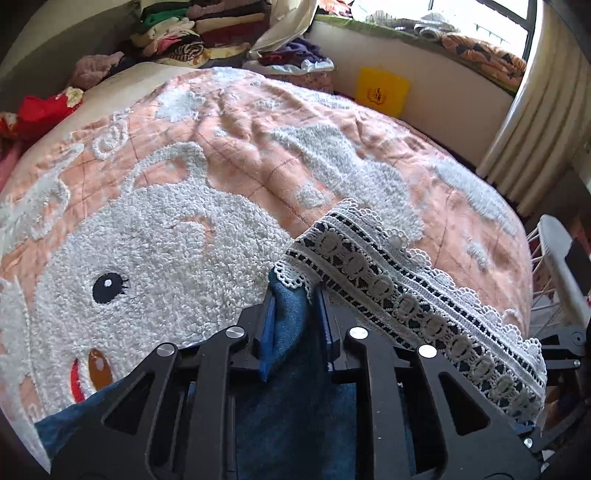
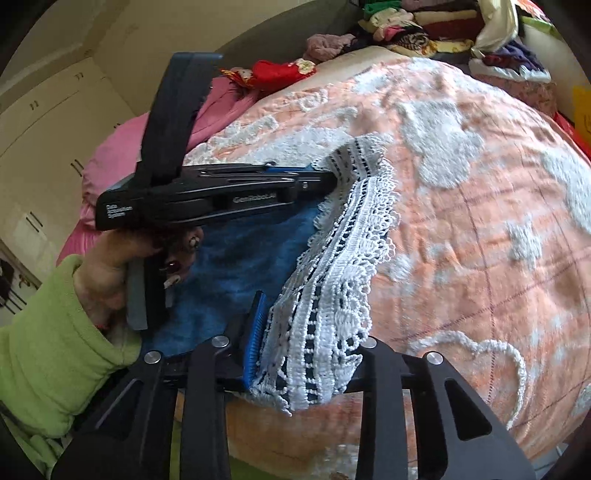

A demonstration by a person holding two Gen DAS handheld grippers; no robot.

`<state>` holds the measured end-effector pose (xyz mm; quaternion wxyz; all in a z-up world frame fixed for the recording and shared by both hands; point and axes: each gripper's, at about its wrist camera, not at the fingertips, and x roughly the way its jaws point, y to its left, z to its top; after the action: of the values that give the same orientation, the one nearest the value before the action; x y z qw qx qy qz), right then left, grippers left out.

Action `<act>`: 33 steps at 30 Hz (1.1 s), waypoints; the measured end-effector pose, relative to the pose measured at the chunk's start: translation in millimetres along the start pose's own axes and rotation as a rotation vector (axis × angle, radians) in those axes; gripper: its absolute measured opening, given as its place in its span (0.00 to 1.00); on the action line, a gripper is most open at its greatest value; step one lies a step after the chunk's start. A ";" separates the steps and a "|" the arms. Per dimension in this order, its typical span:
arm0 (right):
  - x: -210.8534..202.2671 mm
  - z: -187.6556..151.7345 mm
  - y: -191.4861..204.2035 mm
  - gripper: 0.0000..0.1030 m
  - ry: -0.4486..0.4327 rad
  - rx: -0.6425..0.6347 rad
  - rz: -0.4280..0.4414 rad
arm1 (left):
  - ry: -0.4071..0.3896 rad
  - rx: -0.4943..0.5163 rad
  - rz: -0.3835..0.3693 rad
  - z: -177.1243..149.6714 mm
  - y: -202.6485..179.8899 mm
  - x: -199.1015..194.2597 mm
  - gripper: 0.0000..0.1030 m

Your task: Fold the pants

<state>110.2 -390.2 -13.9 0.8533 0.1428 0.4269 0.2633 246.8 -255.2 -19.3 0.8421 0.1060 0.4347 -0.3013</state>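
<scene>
The left gripper point(image 1: 295, 314) is clenched on the blue pants point(image 1: 291, 321) beside their white lace hem point(image 1: 406, 291); blue cloth is bunched between its two fingers. The right gripper point(image 2: 306, 354) grips the same pants at the lace hem point(image 2: 325, 314), one blue pad point(image 2: 255, 336) pressed against it; the other finger is hidden under lace. In the right wrist view one hand point(image 2: 110, 266) in a green sleeve point(image 2: 48, 332) holds the left gripper point(image 2: 325, 177). The one pair of pants lies on the bedspread point(image 1: 258, 147), peach with white tufted figures. Behind are two stacks of folded clothes point(image 1: 192, 33).
</scene>
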 end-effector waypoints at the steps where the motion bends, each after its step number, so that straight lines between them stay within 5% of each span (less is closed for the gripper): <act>1: -1.2 1.8 4.3 0.27 -0.003 -0.013 0.001 | -0.009 -0.004 -0.006 -0.7 0.7 -4.2 0.10; 15: 3.6 27.2 114.9 0.27 -0.006 -0.266 0.059 | -0.184 -0.192 -0.026 -31.2 58.9 -98.7 0.05; 25: 68.1 -3.2 180.2 0.23 0.144 -0.424 0.011 | -0.170 -0.428 0.029 -103.3 128.1 -126.6 0.05; 29: 80.1 -12.3 199.9 0.23 0.172 -0.471 0.010 | -0.176 -0.584 0.043 -131.3 165.7 -135.1 0.22; 33: 85.0 -15.8 208.1 0.26 0.187 -0.491 0.018 | -0.201 -0.693 0.020 -145.2 188.7 -144.4 0.27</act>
<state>71.6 -170.6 18.6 0.8168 -0.0897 0.4258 0.3788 199.3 18.9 -7.1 0.8694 -0.2118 0.4250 -0.1365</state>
